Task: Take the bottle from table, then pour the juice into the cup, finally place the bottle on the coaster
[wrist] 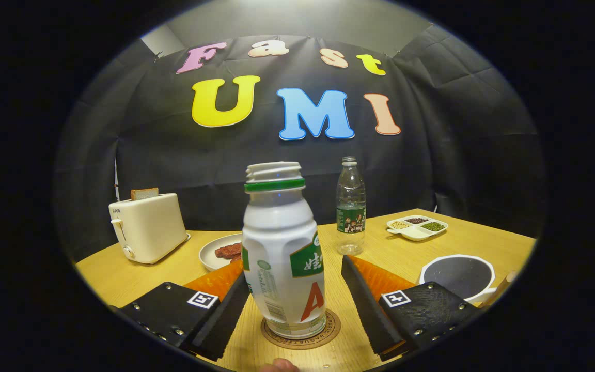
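Gripper view looks down the hand-held gripper point(295, 294), its fingers spread to either side of the white bottle point(283, 253); the left pad is at or almost against the bottle's side, the right one stands clear of it. The bottle stands upright, uncapped, squarely on the round coaster point(328, 333) on the table point(473, 240). It looks like thin, light plastic, smooth and probably slippery, so a hold at the waisted middle seems safest, and gentle. Beyond it stands a clear water bottle point(350, 206); far left a toaster point(147, 227), a plate point(209, 256) beside it; right, a white cup point(457, 276) and a divided dish point(417, 227). Nothing blocks a withdrawal.
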